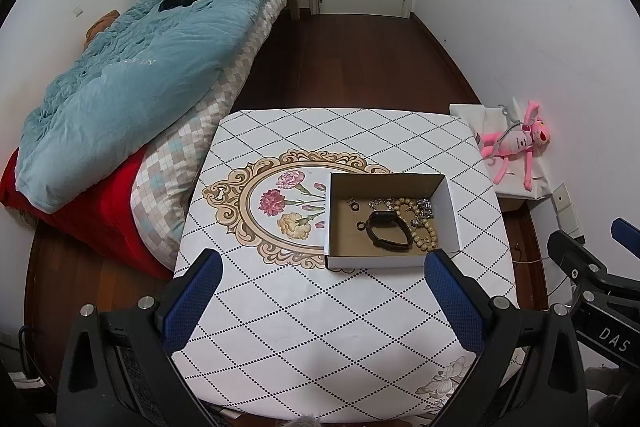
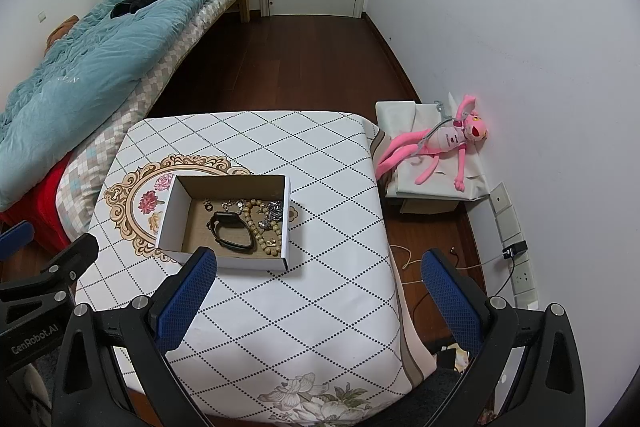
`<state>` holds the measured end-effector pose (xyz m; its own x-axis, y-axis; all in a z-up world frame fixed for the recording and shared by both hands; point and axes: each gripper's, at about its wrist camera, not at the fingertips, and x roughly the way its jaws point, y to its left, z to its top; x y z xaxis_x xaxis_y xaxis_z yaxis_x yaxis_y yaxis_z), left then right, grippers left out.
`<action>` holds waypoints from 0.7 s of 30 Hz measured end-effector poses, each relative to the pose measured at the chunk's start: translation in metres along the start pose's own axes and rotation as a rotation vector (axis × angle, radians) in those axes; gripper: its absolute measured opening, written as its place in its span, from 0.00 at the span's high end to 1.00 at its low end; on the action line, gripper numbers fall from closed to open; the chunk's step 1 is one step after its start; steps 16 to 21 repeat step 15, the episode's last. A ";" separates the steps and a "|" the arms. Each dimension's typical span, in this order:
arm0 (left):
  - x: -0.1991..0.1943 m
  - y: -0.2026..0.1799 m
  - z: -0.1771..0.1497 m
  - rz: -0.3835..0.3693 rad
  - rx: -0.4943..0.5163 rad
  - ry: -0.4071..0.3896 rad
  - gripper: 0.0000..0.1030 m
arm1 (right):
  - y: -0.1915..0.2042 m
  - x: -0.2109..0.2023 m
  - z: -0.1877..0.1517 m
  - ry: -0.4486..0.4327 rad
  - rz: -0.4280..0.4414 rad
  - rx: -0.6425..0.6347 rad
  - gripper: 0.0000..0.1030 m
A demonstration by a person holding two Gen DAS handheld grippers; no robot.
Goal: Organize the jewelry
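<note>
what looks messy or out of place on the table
Only the contents of the box: the black watch lies on top of the bead bracelet, and silver pieces sit tangled among the beads. The box itself sits flat and undamaged on the table, with nothing spilled outside it.

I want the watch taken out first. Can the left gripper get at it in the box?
Probably yes: the left gripper is open, the box has no lid, and the watch lies on top.
</note>
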<state>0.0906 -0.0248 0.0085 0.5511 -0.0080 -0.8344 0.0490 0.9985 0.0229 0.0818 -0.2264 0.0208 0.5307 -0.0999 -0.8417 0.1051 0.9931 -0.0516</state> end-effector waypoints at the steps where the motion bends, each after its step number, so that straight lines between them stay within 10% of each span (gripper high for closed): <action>1: 0.000 -0.001 0.000 0.000 -0.002 0.000 0.00 | 0.000 0.000 0.000 -0.001 -0.001 -0.001 0.00; 21: -0.001 -0.001 0.000 0.002 -0.002 -0.003 0.00 | 0.000 0.000 0.000 -0.001 -0.002 -0.003 0.00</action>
